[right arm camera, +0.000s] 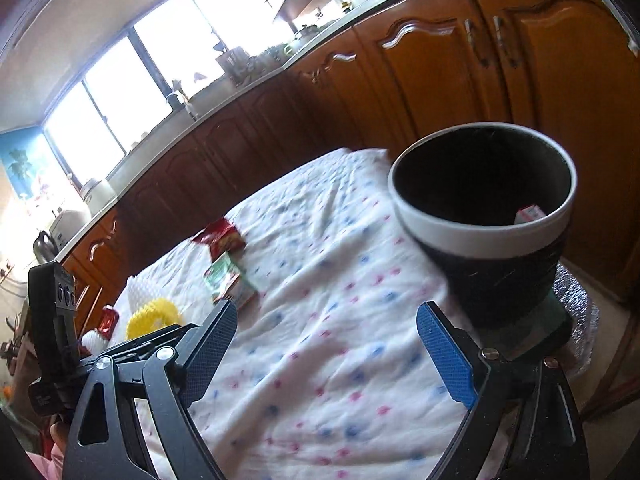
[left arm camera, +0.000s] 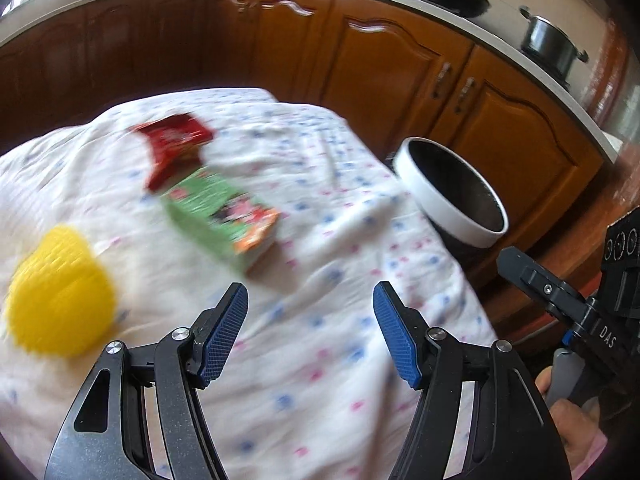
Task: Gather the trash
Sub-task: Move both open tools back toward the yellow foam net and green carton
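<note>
On the table's white flowered cloth (left arm camera: 320,360) lie a green carton (left arm camera: 220,216), a crumpled red wrapper (left arm camera: 176,148) and a yellow foam net (left arm camera: 60,292). My left gripper (left arm camera: 310,288) hovers open just short of the carton, with only cloth between its blue pads. Off the table's right edge stands a black bin with a white rim (left arm camera: 452,188). In the right wrist view my right gripper (right arm camera: 328,306) is open over the cloth, close to the bin (right arm camera: 480,200). A scrap of packaging (right arm camera: 530,214) lies inside. The carton (right arm camera: 230,280), wrapper (right arm camera: 220,238) and yellow net (right arm camera: 154,316) lie farther left.
Brown kitchen cabinets (left arm camera: 400,64) under a pale counter run behind the table. Pots (left arm camera: 548,40) stand on the counter. A white foam net (right arm camera: 144,288) and a small red item (right arm camera: 108,320) lie near the yellow net. The bin rests on a silvery mat (right arm camera: 576,304).
</note>
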`<state>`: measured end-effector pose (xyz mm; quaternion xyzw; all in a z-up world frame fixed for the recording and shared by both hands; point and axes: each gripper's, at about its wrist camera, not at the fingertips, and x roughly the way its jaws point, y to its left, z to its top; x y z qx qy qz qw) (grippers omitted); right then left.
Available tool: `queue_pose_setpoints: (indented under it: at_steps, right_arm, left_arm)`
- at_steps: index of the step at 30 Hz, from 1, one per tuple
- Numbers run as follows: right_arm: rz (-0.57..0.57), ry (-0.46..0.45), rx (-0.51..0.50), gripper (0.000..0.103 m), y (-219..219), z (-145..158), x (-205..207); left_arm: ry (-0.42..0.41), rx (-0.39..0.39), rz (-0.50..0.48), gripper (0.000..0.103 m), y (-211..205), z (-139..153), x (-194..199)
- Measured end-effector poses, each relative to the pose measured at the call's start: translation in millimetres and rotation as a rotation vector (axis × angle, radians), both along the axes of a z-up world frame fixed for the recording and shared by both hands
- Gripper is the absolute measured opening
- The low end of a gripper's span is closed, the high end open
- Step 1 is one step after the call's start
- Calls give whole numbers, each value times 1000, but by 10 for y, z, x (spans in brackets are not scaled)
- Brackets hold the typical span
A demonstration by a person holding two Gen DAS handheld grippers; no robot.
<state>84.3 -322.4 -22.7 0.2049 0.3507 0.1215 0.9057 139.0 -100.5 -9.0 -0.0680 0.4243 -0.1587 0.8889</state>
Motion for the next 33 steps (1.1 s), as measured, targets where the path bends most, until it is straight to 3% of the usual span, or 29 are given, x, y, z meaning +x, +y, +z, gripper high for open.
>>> queue_pose_setpoints:
  at_steps: [10,21,33]
  right_arm:
    - [106,17,-7,93,442,-60,60]
    - [271,13,-99,92,966,-65,293]
    - [350,-16,-169,92,1305,-58,614]
  left_arm:
    - [40,-22,129,66,614,-130,-252]
    - [44,-26,219,66,1044,-118,-437]
    - [59,-16,350,66,1492,-181,-352]
